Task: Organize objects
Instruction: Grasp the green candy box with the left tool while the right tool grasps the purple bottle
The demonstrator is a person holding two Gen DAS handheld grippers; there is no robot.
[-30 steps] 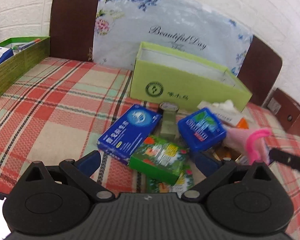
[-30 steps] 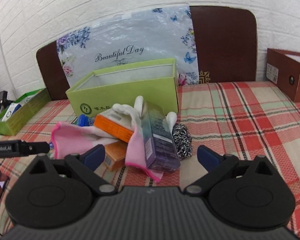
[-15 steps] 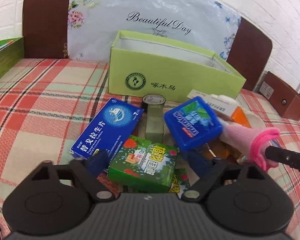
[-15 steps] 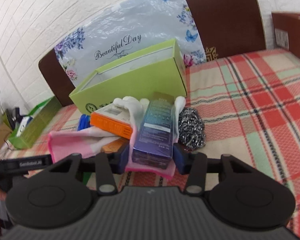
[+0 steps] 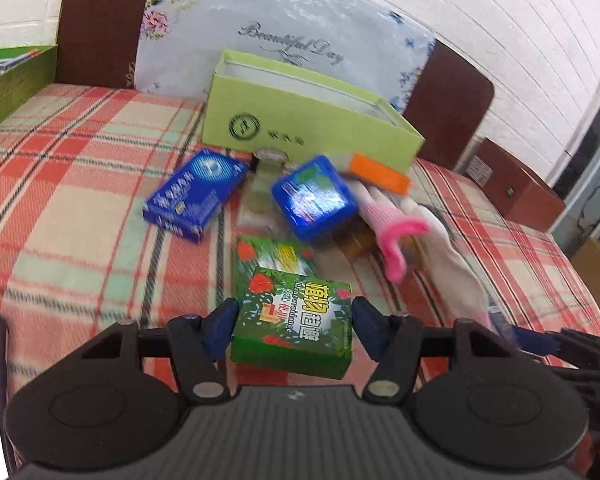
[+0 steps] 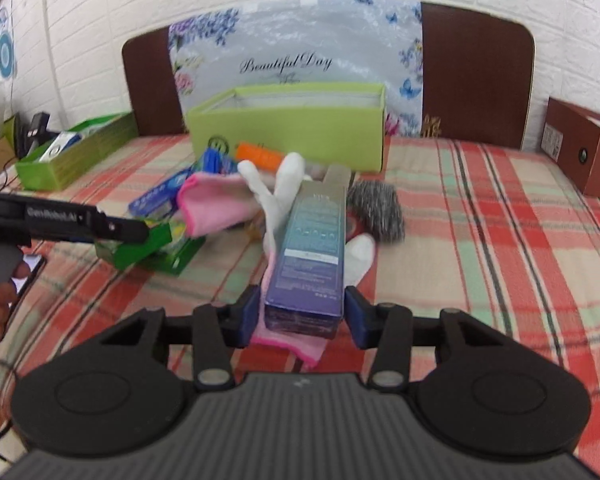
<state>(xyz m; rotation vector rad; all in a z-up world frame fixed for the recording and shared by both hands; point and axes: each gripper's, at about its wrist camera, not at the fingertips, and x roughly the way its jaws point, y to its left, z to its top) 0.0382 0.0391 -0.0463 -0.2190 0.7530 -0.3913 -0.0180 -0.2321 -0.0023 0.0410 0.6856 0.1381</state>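
My left gripper [image 5: 292,328] is shut on a green box with a floral print [image 5: 294,320] and holds it above a matching green packet [image 5: 274,258]. My right gripper [image 6: 300,312] is shut on a tall purple-blue box [image 6: 312,252], lifted with a pink-cuffed white glove [image 6: 278,196] hanging under it. The pile holds a flat blue box [image 5: 196,194], a blue case [image 5: 314,196], an orange box [image 5: 378,174] and a steel scourer [image 6: 376,210]. An open light-green box [image 5: 300,120] stands behind the pile; it also shows in the right wrist view [image 6: 292,124].
A dark-green tray [image 6: 76,152] with items stands at the far left of the plaid cloth. A brown box [image 6: 580,148] stands at the far right. A floral bag leans on the headboard behind. The left gripper shows in the right wrist view [image 6: 120,232].
Both grippers have closed on their boxes and lifted them: the left on the green box, the right on the purple-blue box, dragging the glove up with it.
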